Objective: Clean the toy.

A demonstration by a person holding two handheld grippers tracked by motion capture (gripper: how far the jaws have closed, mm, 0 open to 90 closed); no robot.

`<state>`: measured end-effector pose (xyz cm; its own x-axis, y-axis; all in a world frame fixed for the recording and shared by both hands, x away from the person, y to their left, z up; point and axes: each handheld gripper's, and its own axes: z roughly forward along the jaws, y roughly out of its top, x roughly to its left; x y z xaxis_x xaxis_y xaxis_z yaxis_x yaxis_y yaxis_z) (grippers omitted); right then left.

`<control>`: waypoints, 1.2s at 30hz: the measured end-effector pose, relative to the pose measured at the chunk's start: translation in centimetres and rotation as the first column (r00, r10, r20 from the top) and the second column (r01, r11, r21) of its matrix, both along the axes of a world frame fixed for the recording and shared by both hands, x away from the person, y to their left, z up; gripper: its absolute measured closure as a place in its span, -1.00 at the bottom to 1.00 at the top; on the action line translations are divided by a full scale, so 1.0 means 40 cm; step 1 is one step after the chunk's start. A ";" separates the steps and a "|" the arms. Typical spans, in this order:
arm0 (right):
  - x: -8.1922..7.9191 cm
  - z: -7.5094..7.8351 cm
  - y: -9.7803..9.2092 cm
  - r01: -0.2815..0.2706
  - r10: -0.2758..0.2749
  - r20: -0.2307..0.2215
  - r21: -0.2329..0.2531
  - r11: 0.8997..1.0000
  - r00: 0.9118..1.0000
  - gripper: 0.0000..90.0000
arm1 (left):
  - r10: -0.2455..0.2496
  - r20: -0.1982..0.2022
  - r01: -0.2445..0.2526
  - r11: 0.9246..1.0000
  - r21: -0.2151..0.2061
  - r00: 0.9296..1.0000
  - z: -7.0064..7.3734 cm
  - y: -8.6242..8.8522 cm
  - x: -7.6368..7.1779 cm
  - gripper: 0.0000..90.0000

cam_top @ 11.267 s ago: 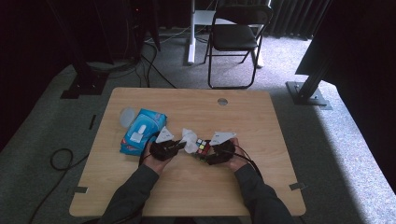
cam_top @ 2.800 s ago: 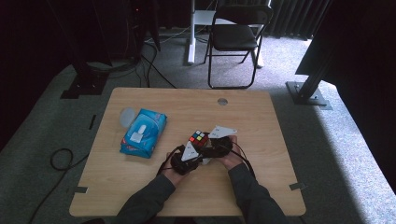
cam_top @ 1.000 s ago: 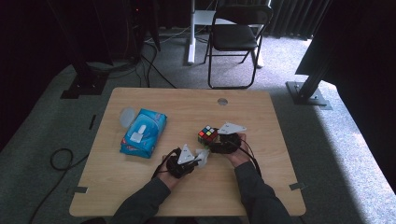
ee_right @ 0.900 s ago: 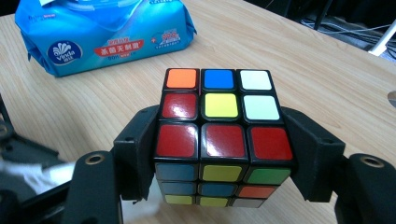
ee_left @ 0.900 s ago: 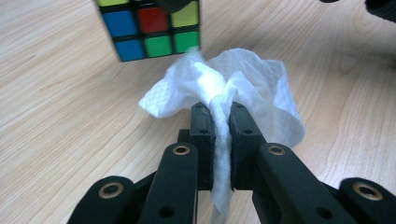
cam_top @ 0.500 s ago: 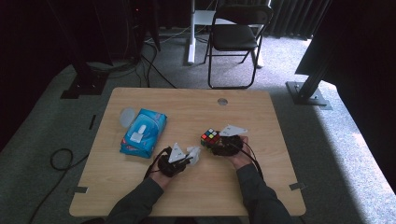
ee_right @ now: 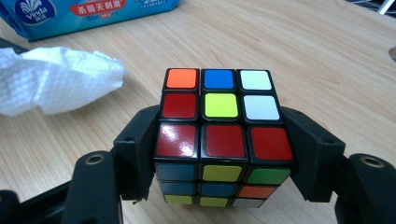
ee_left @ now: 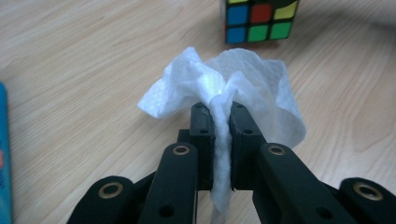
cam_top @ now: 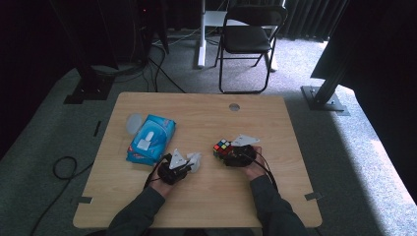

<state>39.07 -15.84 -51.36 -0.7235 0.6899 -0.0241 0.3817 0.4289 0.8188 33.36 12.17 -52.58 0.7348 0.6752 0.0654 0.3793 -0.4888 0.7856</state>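
Looking down from the high view, the left gripper (cam_top: pixel 183 163) and the right gripper (cam_top: pixel 231 152) sit well apart on the wooden table (cam_top: pixel 275 196), whereas a few seconds ago the two were brought together over the cube near the table's middle; the left one has drawn back toward the person's side with the white tissue (cam_top: pixel 193 161), and the right one has moved out to the right with the puzzle cube (cam_top: pixel 222 147). A blue tissue pack (cam_top: pixel 150 139) lies on the left part of the table where it lay before, with a pale round lid-like piece (cam_top: pixel 134 121) just beyond it. Grey carpet surrounds the table, a black folding chair (cam_top: pixel 248 39) stands behind it, and cables trail across the floor at the left. In the left gripper view, the jaws are pressed together on a fold of the tissue (ee_left: pixel 224 93), which puffs out above them, with the cube (ee_left: pixel 260 19) resting on the wood farther off. In the right gripper view, the jaws clamp the cube (ee_right: pixel 219 126) by its two sides, its top row red, while the tissue (ee_right: pixel 56 77) lies to the left and the pack (ee_right: pixel 88 11) sits at the far edge.
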 end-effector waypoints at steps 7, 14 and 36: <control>0.002 -0.012 -0.007 0.014 -0.014 -0.013 -0.007 1.000 1.000 -0.24 | 0.029 -0.013 -0.029 0.999 0.019 0.999 -0.016 0.016 0.009 0.82; 0.001 -0.015 -0.004 0.013 -0.013 -0.015 -0.008 1.000 1.000 -0.24 | 0.042 -0.033 -0.041 0.999 0.030 0.999 -0.035 0.023 0.015 0.80; -0.003 -0.008 -0.026 -0.007 0.008 -0.020 0.048 0.999 1.000 -0.52 | 0.059 -0.036 -0.059 0.998 0.009 0.998 -0.026 0.036 0.008 0.16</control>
<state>38.93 -16.86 -51.69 -0.7285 0.6847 0.0234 0.3956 0.3925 0.8303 33.67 13.61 -53.62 0.6957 0.7169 0.0444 0.4360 -0.4707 0.7670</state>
